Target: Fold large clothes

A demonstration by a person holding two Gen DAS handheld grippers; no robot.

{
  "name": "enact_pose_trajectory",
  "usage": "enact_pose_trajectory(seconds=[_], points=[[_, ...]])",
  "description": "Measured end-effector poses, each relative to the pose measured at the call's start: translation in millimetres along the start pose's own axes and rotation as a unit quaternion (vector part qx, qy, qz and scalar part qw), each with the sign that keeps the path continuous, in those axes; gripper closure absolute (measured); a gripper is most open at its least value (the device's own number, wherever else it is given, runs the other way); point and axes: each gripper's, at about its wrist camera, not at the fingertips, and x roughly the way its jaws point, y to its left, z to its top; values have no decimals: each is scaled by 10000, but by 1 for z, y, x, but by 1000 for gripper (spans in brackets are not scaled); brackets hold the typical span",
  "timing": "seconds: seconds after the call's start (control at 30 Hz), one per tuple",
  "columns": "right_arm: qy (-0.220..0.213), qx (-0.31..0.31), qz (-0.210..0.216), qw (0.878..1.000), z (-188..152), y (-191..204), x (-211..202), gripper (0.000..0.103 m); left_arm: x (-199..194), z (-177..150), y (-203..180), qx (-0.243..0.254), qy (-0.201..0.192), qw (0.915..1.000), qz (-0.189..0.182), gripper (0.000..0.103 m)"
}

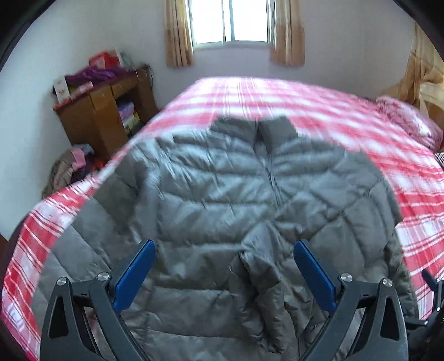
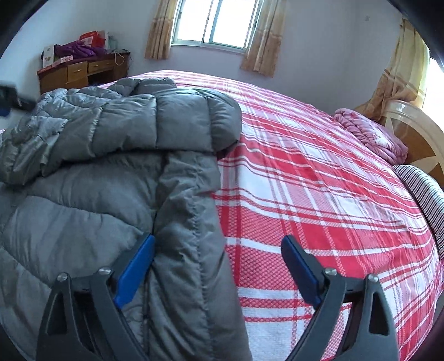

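Observation:
A grey quilted puffer jacket (image 1: 222, 188) lies front up on the red-and-white plaid bed (image 1: 319, 111), collar toward the window. One sleeve (image 1: 263, 294) is folded across its front. My left gripper (image 1: 224, 245) hovers over the jacket's lower part, jaws wide apart and nothing pinched. In the right wrist view the jacket (image 2: 97, 172) fills the left half, a sleeve (image 2: 155, 122) doubled over on top. My right gripper (image 2: 218, 240) stands open astride the jacket's right edge. Its left pad (image 2: 136, 266) is against the fabric and its right pad (image 2: 301, 266) is over the bare plaid sheet (image 2: 319, 194).
A wooden desk (image 1: 105, 111) with clutter stands left of the bed, and clothes (image 1: 72, 166) are heaped on the floor beside it. A pink blanket (image 2: 369, 133), a striped pillow (image 2: 421, 188) and the headboard (image 2: 416, 130) are at the right. A curtained window (image 2: 219, 25) is at the back.

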Motion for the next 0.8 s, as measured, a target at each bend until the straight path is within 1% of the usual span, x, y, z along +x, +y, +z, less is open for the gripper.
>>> enact_pose_trajectory(seconds=[0.03, 0.07, 0.13, 0.23, 0.27, 0.3, 0.33, 0.37, 0.43, 0.5, 0.57, 0.63, 0.7, 0.73, 0.77, 0.8], points=[[7, -23, -31, 10000, 0, 1, 0, 8, 1, 1, -2, 45, 3, 10000, 11, 3], [21, -61, -77, 9999, 0, 2, 1, 7, 5, 1, -6, 122, 98, 9999, 34, 3], [17, -120, -157, 9998, 0, 5, 1, 7, 19, -4, -12, 217, 307, 9993, -44, 3], [-14, -128, -194, 9997, -1, 6, 1, 6, 53, -20, -23, 356, 748, 9966, 10, 4], [-22, -123, -196, 9997, -2, 6, 1, 6, 64, -26, -24, 377, 876, 9954, 23, 21], [-33, -118, -198, 9997, -2, 6, 1, 6, 71, -29, -23, 358, 970, 9946, -25, 35], [-41, -114, -198, 9997, -2, 7, 1, 6, 73, -31, -22, 315, 1026, 9941, -160, 61], [-46, -108, -188, 9998, -2, 6, 1, 6, 72, -31, -19, 249, 1050, 9936, -345, 73], [-50, -69, -141, 9999, -3, 5, 2, 6, 65, -27, -16, 308, 936, 9949, -229, 78], [-46, -22, -105, 9999, -4, 3, 2, 5, 53, -19, -8, 387, 691, 9968, -122, 79], [-43, 7, -78, 10000, -4, 2, 3, 5, 45, -14, 2, 426, 576, 9974, -49, 79], [-46, 14, -81, 10000, -4, 1, 3, 4, 44, -13, 9, 586, 447, 9971, 163, 79], [-56, -10, -118, 9999, -4, 3, 2, 4, 51, -14, 11, 775, 400, 9956, 346, 78], [-59, -23, -136, 9999, -4, 3, 2, 4, 58, -14, 11, 850, 472, 9943, 440, 71], [-60, -37, -158, 9998, -5, 4, 2, 4, 65, -15, 11, 877, 548, 9929, 588, 56], [-58, -46, -166, 9998, -4, 4, 2, 4, 71, -15, 11, 885, 629, 9909, 792, 49]])
